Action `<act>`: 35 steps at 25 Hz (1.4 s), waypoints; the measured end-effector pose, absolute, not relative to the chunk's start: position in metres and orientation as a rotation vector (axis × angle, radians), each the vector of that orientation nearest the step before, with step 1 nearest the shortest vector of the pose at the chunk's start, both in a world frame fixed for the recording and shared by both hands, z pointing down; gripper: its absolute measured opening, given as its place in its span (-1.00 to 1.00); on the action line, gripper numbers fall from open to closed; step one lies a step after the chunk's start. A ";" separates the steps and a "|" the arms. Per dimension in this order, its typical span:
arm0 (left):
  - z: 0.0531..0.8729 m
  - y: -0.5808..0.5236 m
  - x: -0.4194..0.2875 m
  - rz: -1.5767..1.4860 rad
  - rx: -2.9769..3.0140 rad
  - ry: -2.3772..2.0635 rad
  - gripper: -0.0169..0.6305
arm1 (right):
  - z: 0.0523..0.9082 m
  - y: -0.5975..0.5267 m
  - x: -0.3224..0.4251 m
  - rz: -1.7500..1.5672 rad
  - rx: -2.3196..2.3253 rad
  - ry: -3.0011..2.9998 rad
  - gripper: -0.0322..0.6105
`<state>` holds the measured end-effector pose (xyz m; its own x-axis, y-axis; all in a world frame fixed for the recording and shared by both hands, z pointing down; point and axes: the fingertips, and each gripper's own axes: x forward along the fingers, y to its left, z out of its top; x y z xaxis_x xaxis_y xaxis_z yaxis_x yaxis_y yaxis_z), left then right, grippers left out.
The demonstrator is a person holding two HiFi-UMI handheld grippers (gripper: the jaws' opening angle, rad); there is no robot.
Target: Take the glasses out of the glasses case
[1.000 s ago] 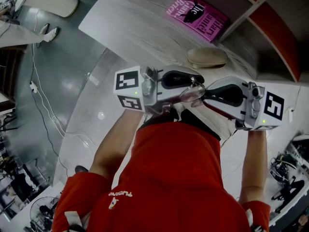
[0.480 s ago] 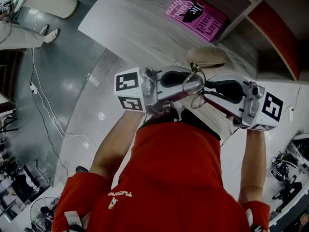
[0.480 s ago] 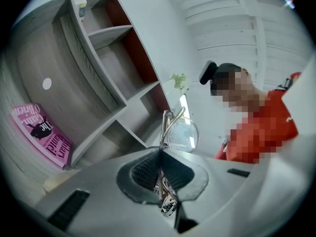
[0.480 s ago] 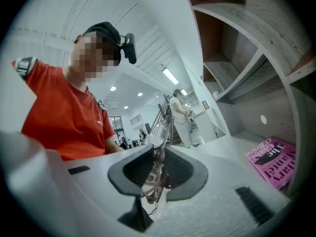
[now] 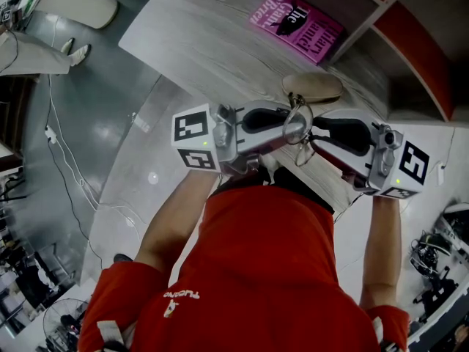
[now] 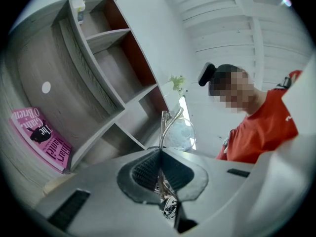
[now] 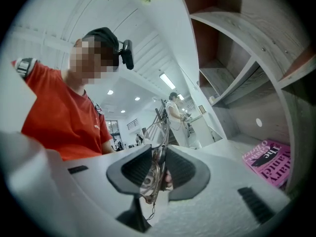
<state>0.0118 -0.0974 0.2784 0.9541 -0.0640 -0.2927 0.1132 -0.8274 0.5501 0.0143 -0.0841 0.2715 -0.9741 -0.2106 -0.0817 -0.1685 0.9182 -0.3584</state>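
Note:
I hold both grippers close in front of my red shirt, tips facing each other. The thin metal-framed glasses (image 5: pixel 299 123) stand upright between them. My left gripper (image 5: pixel 292 130) is shut on the glasses (image 6: pixel 178 132), and a lens and the frame stick out above its pads (image 6: pixel 143 169). My right gripper (image 5: pixel 316 133) has just been opening its jaws. The glasses (image 7: pixel 156 174) still sit in the gap between its pads (image 7: pixel 185 169), which stand apart. The tan oval glasses case (image 5: pixel 314 86) lies on the pale table just beyond the grippers.
A pink book (image 5: pixel 297 22) lies on the wood-grain table (image 5: pixel 205 42) by the red-backed shelf unit (image 5: pixel 410 28). Grey floor with a cable (image 5: pixel 66 160) runs along the left. Another person stands far back in the right gripper view.
The glasses have swung from lying flat between the grippers to standing upright. The left jaws have closed on them, and the right jaws have spread apart.

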 end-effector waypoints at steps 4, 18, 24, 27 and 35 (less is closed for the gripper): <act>0.271 -0.100 0.011 -0.405 2.558 0.002 -0.90 | 0.272 -0.086 0.019 -0.529 -0.322 2.945 -0.59; 0.265 -0.119 0.008 -0.254 2.796 -0.336 -0.90 | 0.273 -0.104 0.035 -0.298 -0.704 2.941 -0.70; 0.260 -0.128 0.000 -0.212 2.862 -0.560 -0.90 | 0.272 -0.109 0.040 -0.121 -0.927 2.938 -0.82; 0.257 -0.129 -0.003 -0.193 2.894 -0.650 -0.90 | 0.273 -0.110 0.042 -0.073 -1.020 2.919 -0.88; 0.256 -0.129 -0.004 -0.164 2.933 -0.757 -0.90 | 0.281 -0.110 0.040 -0.056 -1.153 2.879 -0.89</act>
